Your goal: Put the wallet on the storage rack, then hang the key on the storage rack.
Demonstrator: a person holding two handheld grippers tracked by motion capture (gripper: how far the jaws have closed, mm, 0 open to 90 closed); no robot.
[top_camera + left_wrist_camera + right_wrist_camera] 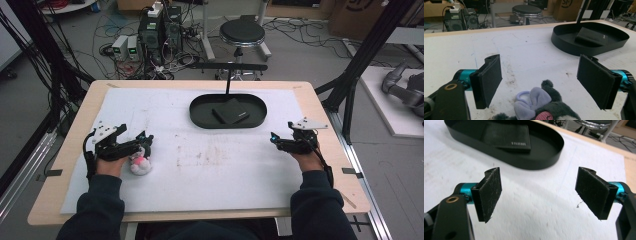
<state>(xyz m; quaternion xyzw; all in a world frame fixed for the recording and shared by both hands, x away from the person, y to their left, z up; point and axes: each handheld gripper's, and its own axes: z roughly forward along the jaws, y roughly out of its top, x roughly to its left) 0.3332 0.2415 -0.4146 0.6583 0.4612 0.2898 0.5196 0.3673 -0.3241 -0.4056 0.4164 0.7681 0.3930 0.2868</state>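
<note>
Left tongs (145, 141) over plush toy (140, 163), wallet (230, 112) in tray (200, 107)

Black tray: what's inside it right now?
The black tray holds one flat black wallet, lying toward its right half; the rest of the floor looks bare. Whatever lies beneath the wallet is covered.

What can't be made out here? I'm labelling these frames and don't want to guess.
- Plush toy: left gripper view, lower body cut off by the bottom edge; high view, partly hidden by the left hand-held gripper.
- Wallet in the tray: right gripper view, logo too small to read.
</note>
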